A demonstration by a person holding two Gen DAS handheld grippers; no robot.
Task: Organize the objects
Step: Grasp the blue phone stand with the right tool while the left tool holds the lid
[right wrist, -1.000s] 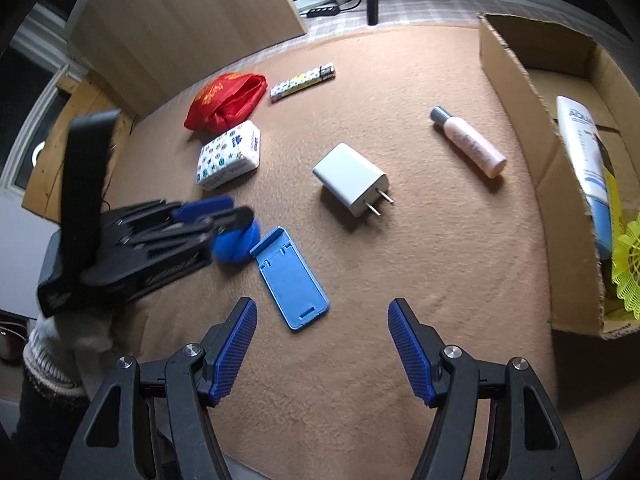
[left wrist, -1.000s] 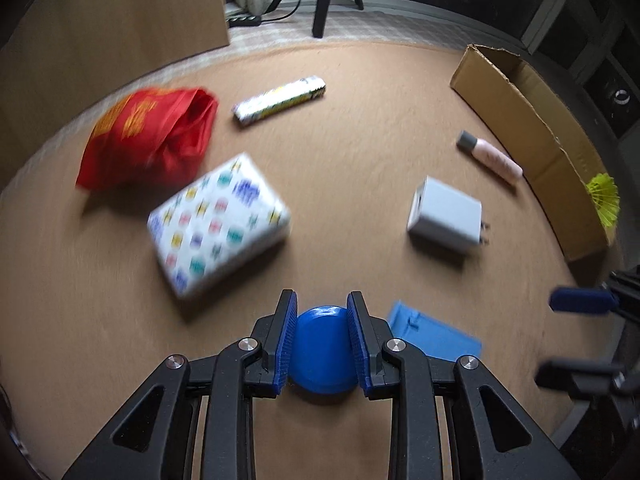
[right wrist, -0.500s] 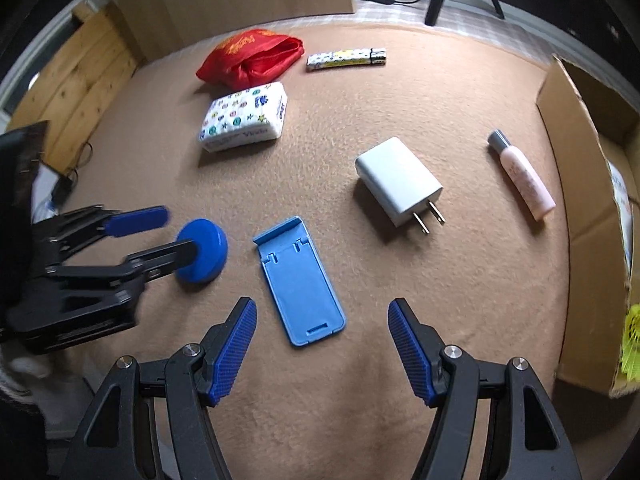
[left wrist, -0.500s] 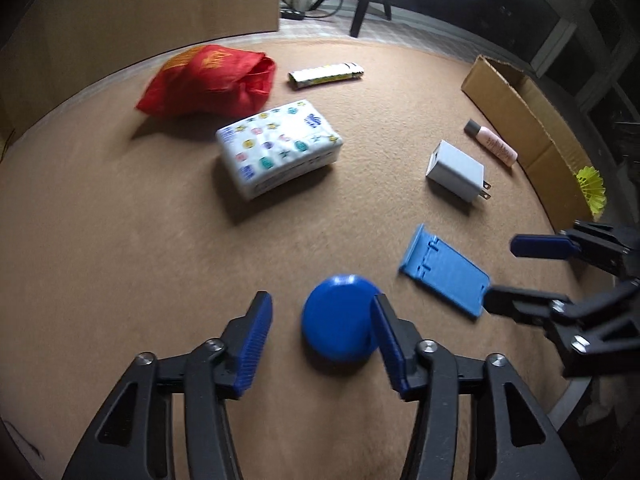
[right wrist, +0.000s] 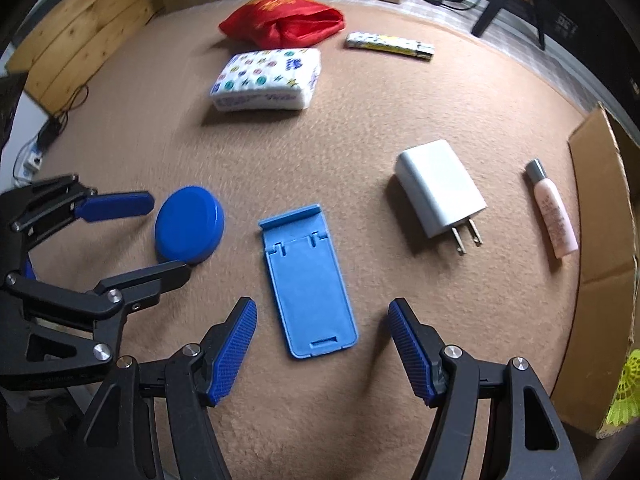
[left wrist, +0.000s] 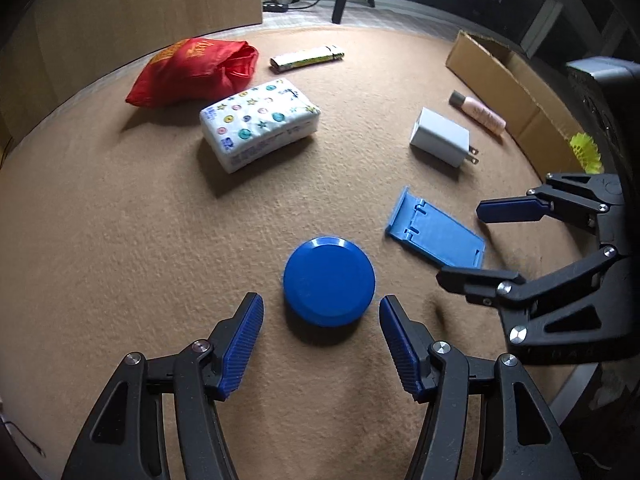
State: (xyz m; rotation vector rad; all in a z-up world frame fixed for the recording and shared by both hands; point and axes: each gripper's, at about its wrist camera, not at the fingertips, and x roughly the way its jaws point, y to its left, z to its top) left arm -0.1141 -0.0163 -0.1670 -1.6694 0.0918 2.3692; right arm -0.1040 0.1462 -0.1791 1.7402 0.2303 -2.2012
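The left gripper (left wrist: 321, 344) hovers with jaws wide and empty just short of the blue disc (left wrist: 329, 281) lying flat on the worktop (left wrist: 120, 240), while the right gripper (right wrist: 322, 346), equally open and empty, straddles the near end of the blue phone stand (right wrist: 310, 284), probably for pickup.

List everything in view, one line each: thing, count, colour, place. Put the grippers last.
round tin: 1, dark blue, on the mat before the left gripper
phone stand: 1, light blue, flat, before the right gripper
charger: 1, white, mid mat
small bottle: 1, pink, beside the box
tissue pack: 1, white patterned, far side
bag: 1, red, behind the tissue pack
lighter: 1, patterned, far side
cardboard box: 1, brown, right edge
shuttlecock: 1, yellow, in the box
left gripper: open
right gripper: open
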